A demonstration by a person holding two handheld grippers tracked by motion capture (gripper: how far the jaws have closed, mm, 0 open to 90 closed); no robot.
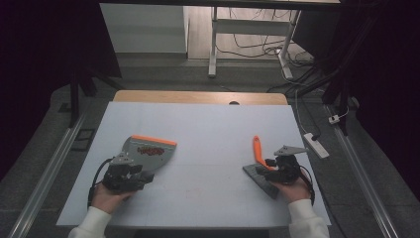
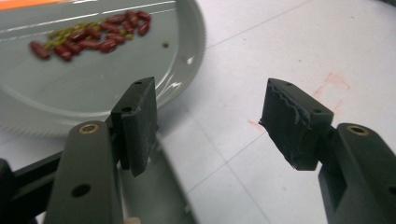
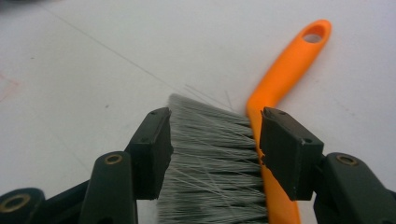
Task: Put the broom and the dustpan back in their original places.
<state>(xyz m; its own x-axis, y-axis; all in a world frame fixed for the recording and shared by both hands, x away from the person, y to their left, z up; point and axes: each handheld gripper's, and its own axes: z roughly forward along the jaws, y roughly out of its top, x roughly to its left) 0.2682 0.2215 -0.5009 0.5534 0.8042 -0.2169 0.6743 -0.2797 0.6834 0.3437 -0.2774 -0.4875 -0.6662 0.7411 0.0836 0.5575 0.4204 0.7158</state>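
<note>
Right gripper (image 3: 212,144) jaws grasping brush (image 3: 219,172); left gripper (image 2: 212,126) jaws released beside dustpan (image 2: 93,70) at ten o'clock. Beans (image 2: 88,35) collected; next, likely grip dustpan.

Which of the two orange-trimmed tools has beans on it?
The grey dustpan by the left gripper: red and green beans lie on it. The brush carries none.

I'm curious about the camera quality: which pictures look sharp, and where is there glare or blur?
High view: soft, dark surroundings, evenly lit table. Left gripper view: beans slightly blurred, glare spots on the dustpan rim. Right gripper view: brush bristles fairly crisp, orange handle softer.
</note>
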